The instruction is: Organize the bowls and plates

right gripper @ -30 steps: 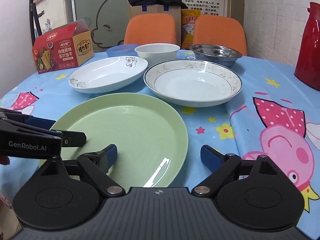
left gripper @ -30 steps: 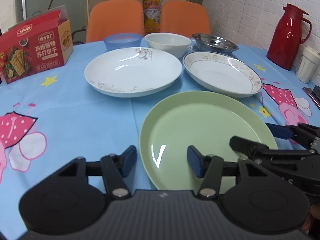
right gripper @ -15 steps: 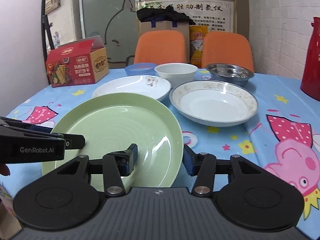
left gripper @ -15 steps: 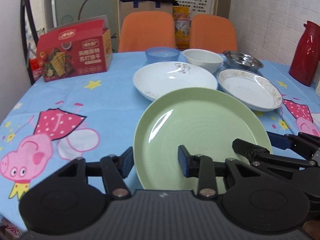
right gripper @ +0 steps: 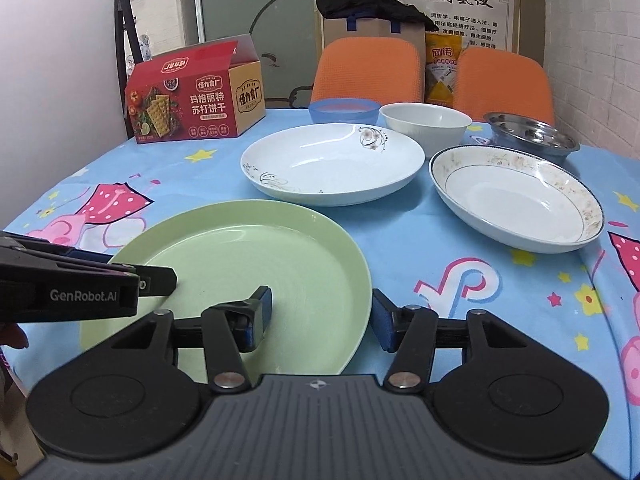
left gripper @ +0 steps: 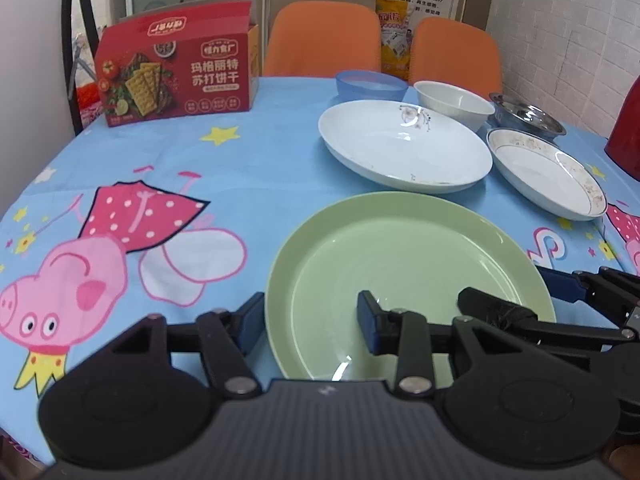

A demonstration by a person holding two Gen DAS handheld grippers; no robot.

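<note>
A green plate (left gripper: pixel 404 276) (right gripper: pixel 240 272) is held at the near side of the table by both grippers. My left gripper (left gripper: pixel 310 322) is shut on its left rim. My right gripper (right gripper: pixel 320 316) is shut on its right rim. Behind it lie a white flowered plate (left gripper: pixel 404 148) (right gripper: pixel 332 162) and a gold-rimmed plate (left gripper: pixel 548 172) (right gripper: pixel 516 196). Further back stand a blue bowl (left gripper: pixel 370 84) (right gripper: pixel 344 110), a white bowl (left gripper: pixel 454 102) (right gripper: pixel 424 124) and a steel bowl (left gripper: pixel 526 118) (right gripper: pixel 530 136).
A red cracker box (left gripper: pixel 176 80) (right gripper: pixel 196 96) stands at the back left. A red thermos (left gripper: pixel 626 132) is at the right edge. Two orange chairs (right gripper: pixel 368 68) stand behind the table. The blue cartoon tablecloth (left gripper: pixel 160 184) covers the table.
Both grippers closed on the green plate's rims, lifted it and carried it leftwards and nearer; it now sits lower and flatter than half a second ago.
</note>
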